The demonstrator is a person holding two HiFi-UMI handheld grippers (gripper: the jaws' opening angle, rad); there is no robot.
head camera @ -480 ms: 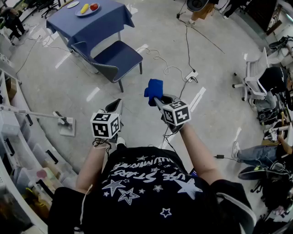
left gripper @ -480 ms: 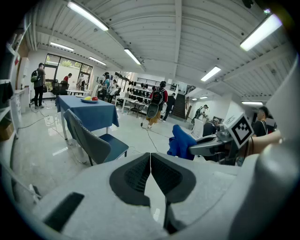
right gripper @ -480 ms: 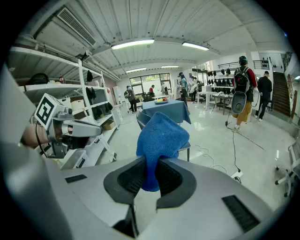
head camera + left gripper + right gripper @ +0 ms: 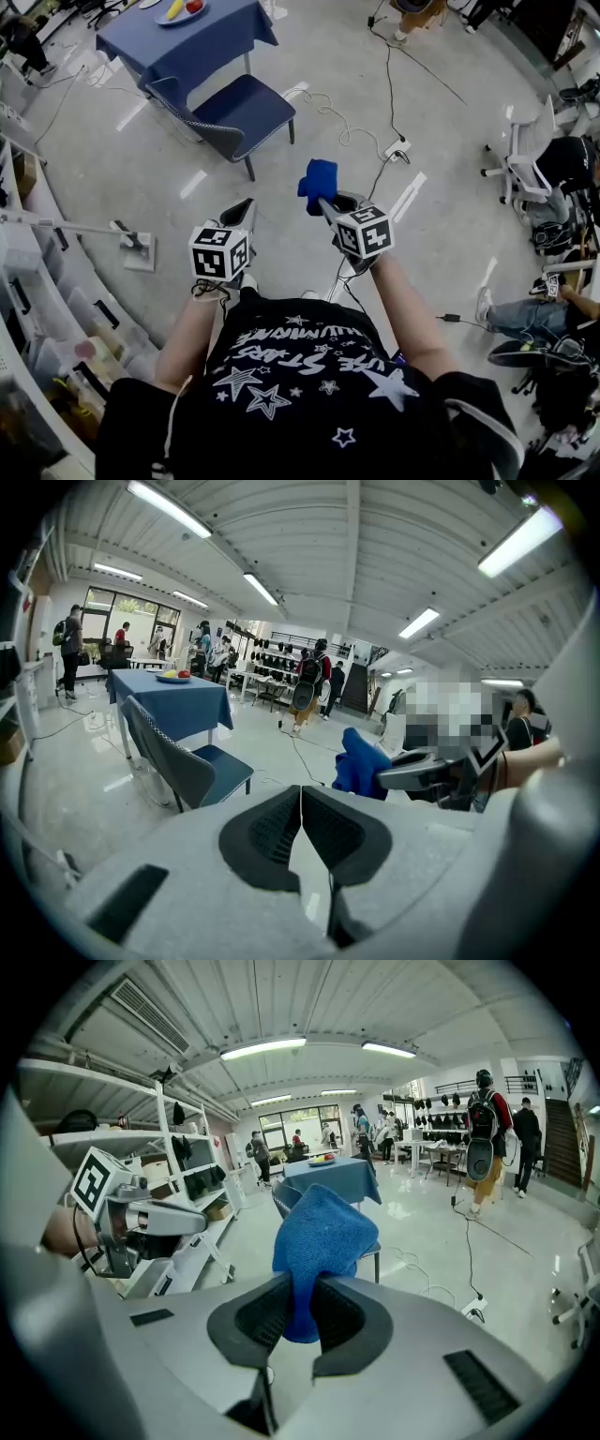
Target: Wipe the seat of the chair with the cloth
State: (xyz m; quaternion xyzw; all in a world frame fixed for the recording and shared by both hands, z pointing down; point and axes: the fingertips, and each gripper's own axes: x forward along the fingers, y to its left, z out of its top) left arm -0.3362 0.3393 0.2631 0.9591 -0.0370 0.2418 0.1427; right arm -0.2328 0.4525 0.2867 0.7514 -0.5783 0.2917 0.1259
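Right gripper (image 4: 300,1309) is clamped on the blue terry cloth (image 4: 322,1232), grey jaws pinching its lower end; the cloth bunches up and stands upright above them; behind it, partly hidden, the dark blue chair (image 4: 280,1202); past that a table draped in blue fabric (image 4: 339,1177), a plate (image 4: 322,1159) with something yellow on top; left gripper (image 4: 192,1221) pokes in from the left, marker cube (image 4: 94,1178) facing us; metal shelving (image 4: 141,1138) beyond; a person with a backpack (image 4: 483,1133) stands far right.

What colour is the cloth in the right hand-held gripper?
The cloth is bright blue; the right gripper view shows it best.
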